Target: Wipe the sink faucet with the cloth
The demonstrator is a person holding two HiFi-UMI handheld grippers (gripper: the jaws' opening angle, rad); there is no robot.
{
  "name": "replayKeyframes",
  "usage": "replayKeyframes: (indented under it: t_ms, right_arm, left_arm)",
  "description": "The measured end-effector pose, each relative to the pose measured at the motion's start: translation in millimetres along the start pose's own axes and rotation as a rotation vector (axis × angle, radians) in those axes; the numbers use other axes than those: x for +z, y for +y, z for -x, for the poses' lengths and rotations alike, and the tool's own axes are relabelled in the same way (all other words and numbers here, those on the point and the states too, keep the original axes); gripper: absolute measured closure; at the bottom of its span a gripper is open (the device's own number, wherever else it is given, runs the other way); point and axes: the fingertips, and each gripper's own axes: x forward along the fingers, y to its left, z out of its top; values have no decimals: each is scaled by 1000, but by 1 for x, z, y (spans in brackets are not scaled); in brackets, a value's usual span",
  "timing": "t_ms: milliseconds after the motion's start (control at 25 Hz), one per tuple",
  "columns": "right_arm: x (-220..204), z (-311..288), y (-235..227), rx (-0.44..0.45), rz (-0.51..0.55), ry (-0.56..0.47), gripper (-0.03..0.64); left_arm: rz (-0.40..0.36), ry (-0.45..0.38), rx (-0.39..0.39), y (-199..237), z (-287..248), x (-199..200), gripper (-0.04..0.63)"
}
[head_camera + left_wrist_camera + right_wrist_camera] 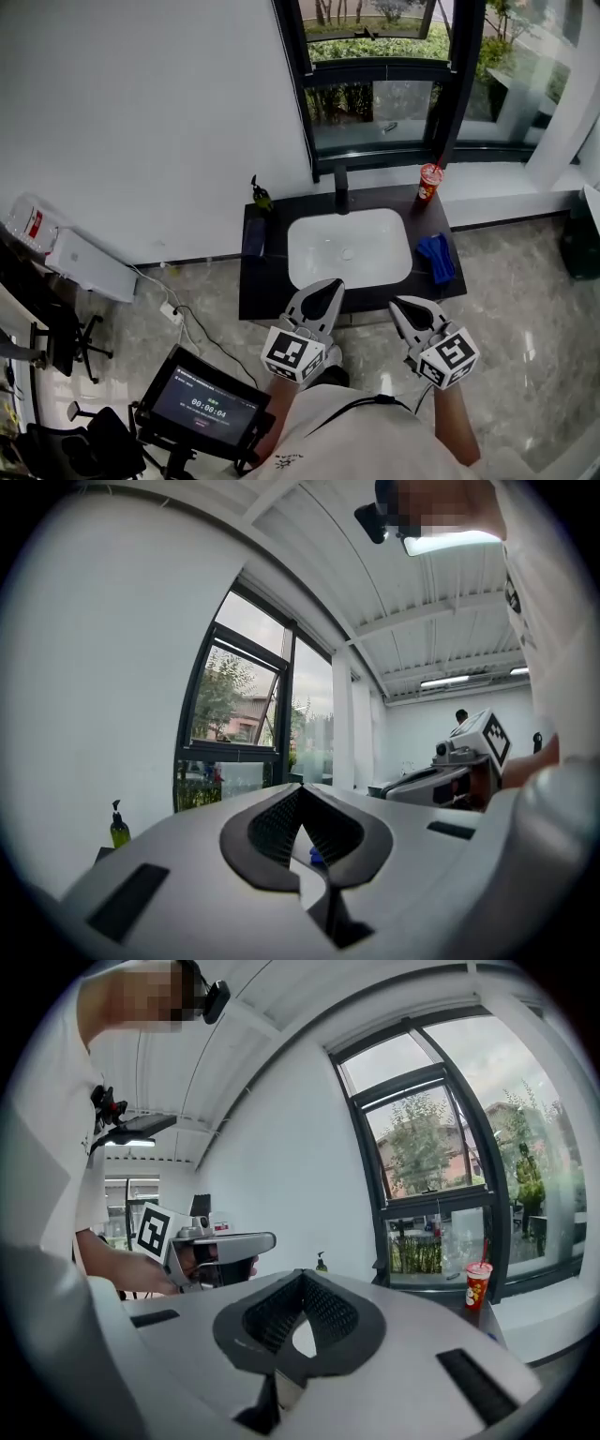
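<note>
Two grippers are held out side by side in front of the person's body, both aimed roughly level at the sink counter (261, 286). The left gripper (329, 282) has its jaws together at the tips with nothing between them, and so does the right gripper (399, 303). A bare forearm (457, 427) runs back from the right gripper's marker cube. In the head view both tips sit at the counter's front edge, short of the basin.

The cloth (436, 258) – blue and crumpled – lies on the dark counter just right of the white sink (347, 248), clear of either gripper. The black faucet (341, 190) stands upright behind the basin, in front of the window (375, 112).

A red cup (429, 182) with a straw stands at the back right corner of the counter, and a green soap bottle (262, 197) at the back left. A dark flat item (253, 237) lies left of the basin – possibly a sponge, though the view is too small to tell.

On the floor to the left, a screen on a stand (202, 405) shows a timer, and a white power strip (171, 312) with its cable lies near the wall.
</note>
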Motion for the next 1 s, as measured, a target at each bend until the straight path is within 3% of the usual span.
replayKeyframes:
  t_ms: [480,1000]
  right_arm:
    - [20,-114,-43,-29,-16,15,612]
    - [22,-148,-70,0,-33,18,612]
  left_arm:
    - [31,14,-73,103,-58,-5,601]
    - [43,26,-76,127,-92,-10,601]
